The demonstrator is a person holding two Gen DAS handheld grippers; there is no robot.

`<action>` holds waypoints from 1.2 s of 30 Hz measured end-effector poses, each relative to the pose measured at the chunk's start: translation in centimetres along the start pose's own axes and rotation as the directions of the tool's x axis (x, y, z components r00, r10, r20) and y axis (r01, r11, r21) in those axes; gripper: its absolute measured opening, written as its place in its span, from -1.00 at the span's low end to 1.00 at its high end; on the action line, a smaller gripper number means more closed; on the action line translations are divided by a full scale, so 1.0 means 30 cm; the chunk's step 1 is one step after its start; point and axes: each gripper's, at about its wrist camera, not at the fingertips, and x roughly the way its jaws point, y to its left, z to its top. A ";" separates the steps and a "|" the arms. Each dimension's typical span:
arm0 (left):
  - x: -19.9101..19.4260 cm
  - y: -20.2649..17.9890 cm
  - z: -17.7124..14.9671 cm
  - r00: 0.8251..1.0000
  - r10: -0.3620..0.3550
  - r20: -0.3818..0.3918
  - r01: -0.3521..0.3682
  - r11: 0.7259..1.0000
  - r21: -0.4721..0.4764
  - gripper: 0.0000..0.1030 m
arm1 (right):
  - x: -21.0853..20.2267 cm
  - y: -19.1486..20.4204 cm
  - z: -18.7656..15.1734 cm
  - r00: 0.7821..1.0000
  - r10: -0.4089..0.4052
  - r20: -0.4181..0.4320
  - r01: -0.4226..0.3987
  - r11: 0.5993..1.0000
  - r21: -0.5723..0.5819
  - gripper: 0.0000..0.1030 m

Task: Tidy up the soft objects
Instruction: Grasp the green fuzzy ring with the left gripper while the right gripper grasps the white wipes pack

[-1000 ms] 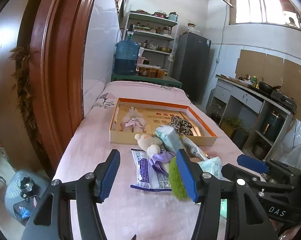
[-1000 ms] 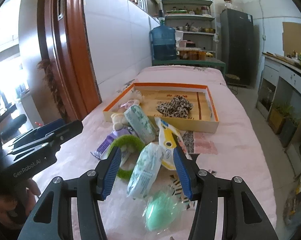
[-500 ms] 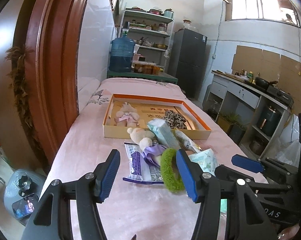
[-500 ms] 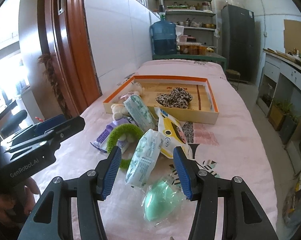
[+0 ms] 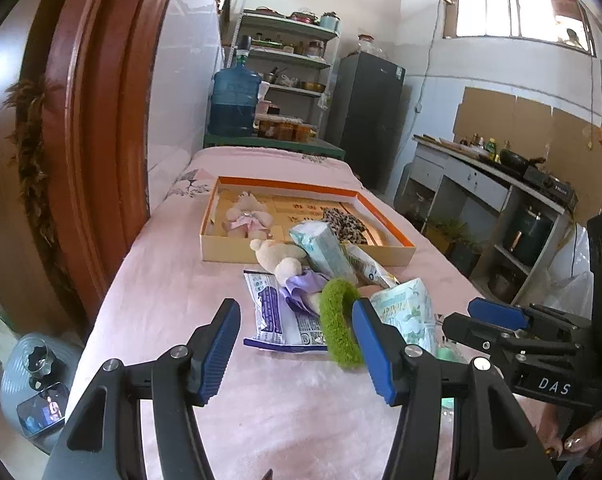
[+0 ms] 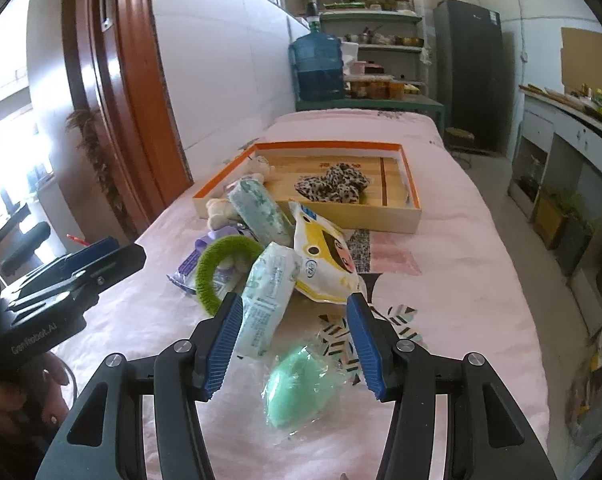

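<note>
From my left wrist, my left claw point(image 5: 297, 346) hung spread and empty low in the frame; the fuzzy green ring point(image 5: 339, 322) lay just ahead, right of centre, on the pink fleece tabletop point(image 5: 173, 280).

From my right wrist, my right claw point(image 6: 295, 340) stood spread, empty, above a mint-green squashy pouch in crinkly film point(image 6: 301, 384). I judged a gentle mid-body pinch best, then the shallow orange-rimmed cardboard tray point(image 6: 413, 196) at upper centre.

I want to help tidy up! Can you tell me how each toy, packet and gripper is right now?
Left gripper: open, holding nothing.
Right gripper: open, holding nothing.
Orange-rimmed box: open-topped, partly filled.
Leopard scrunchie: lying in the box.
Pink-bow plush: lying in the box.
Cream teddy: outside, against the box's front.
Green fuzzy ring: on the pile, tilted.
Mint sponge: bagged, on the pink cloth.
</note>
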 end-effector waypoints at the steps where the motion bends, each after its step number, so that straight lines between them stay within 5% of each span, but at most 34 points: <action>1: 0.006 -0.004 0.000 1.000 -0.001 -0.005 0.001 1.000 0.006 0.13 | 0.005 0.000 0.000 1.000 0.007 -0.005 -0.007 1.000 0.007 0.08; 16: 0.093 -0.038 0.006 0.993 -0.086 -0.081 0.087 0.996 0.011 0.11 | 0.150 -0.001 0.033 0.991 0.099 -0.090 -0.091 0.991 0.093 0.08; 24: 0.194 -0.044 0.019 0.958 -0.229 -0.174 0.221 0.973 -0.065 0.11 | 0.167 -0.064 0.013 0.986 0.131 -0.103 -0.113 0.979 0.172 -0.03; 26: 0.218 -0.030 0.017 0.943 -0.273 -0.190 0.255 0.960 -0.113 0.03 | 0.168 -0.071 0.010 0.986 0.134 -0.102 -0.115 0.977 0.178 -0.04; 31: 0.280 0.010 0.002 0.921 -0.314 -0.231 0.270 0.941 -0.204 -0.68 | 0.171 -0.073 0.004 0.980 0.172 -0.101 -0.151 0.971 0.187 -0.04; 36: 0.273 0.029 -0.007 0.931 -0.292 -0.217 0.252 0.948 -0.194 -0.70 | 0.178 -0.045 0.010 0.969 0.222 -0.105 -0.201 0.963 0.178 -0.03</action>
